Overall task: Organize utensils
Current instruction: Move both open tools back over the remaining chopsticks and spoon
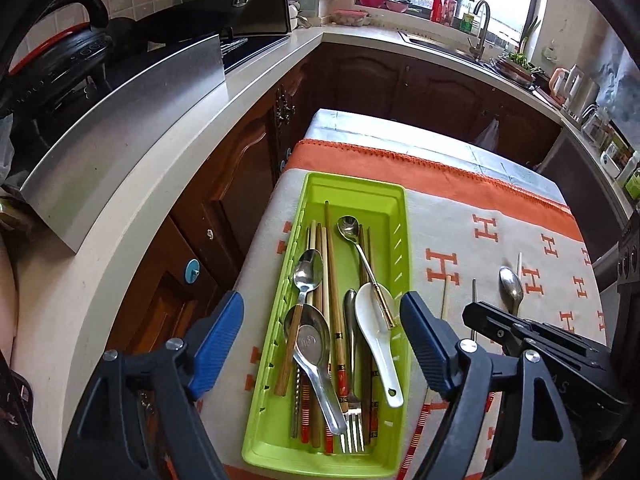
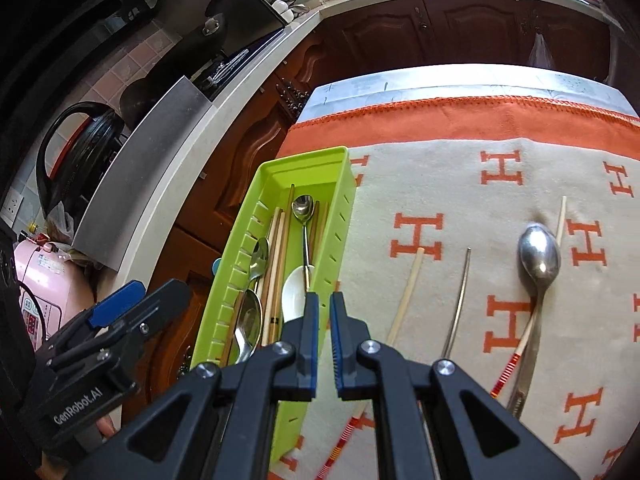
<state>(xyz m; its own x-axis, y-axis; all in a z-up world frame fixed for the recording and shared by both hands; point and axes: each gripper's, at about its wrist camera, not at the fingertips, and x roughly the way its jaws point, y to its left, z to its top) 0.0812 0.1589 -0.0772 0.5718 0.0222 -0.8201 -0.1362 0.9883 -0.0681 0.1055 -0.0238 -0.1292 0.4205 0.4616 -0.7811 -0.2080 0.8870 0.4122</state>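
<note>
While the left gripper point(image 1: 322, 344) hung above the green cutlery tray point(image 1: 394, 200), I noted its jaws stood wide apart with nothing between the pads. The tray already held metal spoons, wooden chopsticks, a fork point(image 1: 352, 420) and a white ceramic spoon point(image 1: 376, 332), all lying roughly lengthwise.

The right gripper point(image 2: 325, 336) had its jaws nearly together, only a thin gap showing, and I saw nothing in them.

Still loose on the H-patterned cloth point(image 2: 440, 168), in the right wrist view: a pale wooden chopstick point(image 2: 404, 296) at about 1 o'clock from the right fingertips, a thin metal chopstick point(image 2: 460, 300) just beyond it, and at 2 o'clock a metal spoon point(image 2: 538, 264) lying across another red-striped chopstick point(image 2: 516, 360). The tray sat at 11 o'clock from that gripper.

Judgement: the next pick was one of these loose pieces. I reckoned the right jaws had to be opened before descent, then set square across a shaft near its middle, so it would not tip. The nearest wooden chopstick looked the easiest. The spoon-over-chopstick pair touched, so lifting the spoon first seemed wiser. Release should be low and aligned with the tray's long axis.
</note>
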